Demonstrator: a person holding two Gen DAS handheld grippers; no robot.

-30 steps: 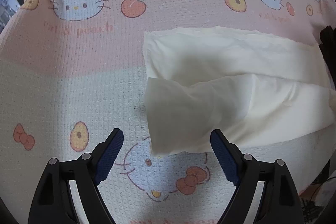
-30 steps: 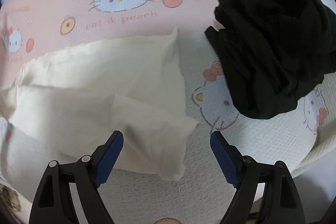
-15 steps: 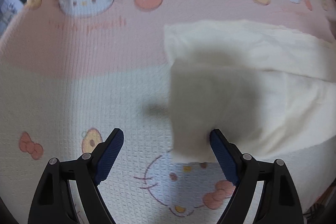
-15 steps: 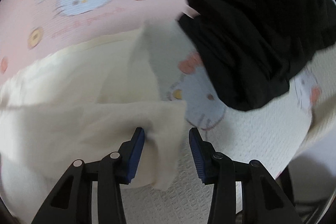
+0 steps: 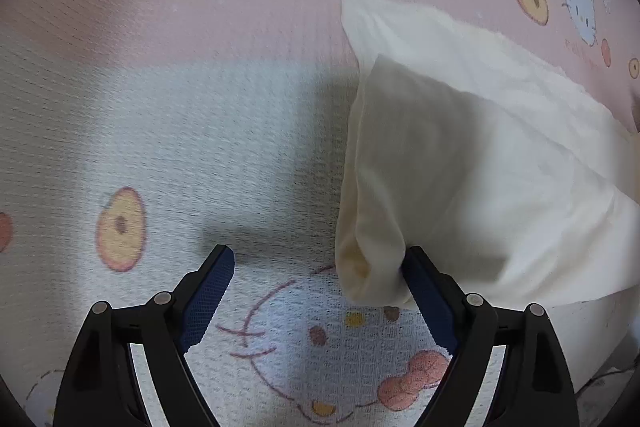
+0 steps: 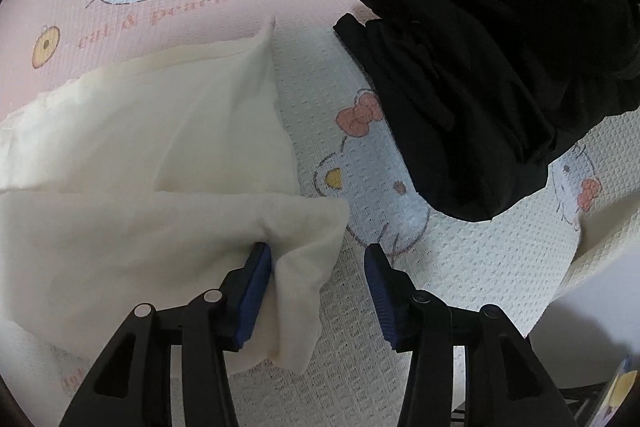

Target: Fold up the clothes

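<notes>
Cream garment (image 5: 480, 163): thin woven cloth, matt, soft, lightly creased. Bedspread (image 5: 160, 131): waffle-textured cotton-like cloth, matt, printed with cartoon cats and peaches. Black clothing pile (image 6: 492, 59): dull, soft knit-looking fabric, folds deep. Left gripper (image 5: 318, 291) and right gripper (image 6: 318, 283): black matt plastic fingers, blue ribbed rubbery pads, small metal pins.

Pink and white waffle-textured bedspread printed with cartoon cats, peaches and pink lettering (image 5: 168, 131), pink band at far side, white band nearer, soft even lighting, grey shadows on white band, blurred yellow-blue object (image 6: 624, 385) beyond bedspread edge
</notes>
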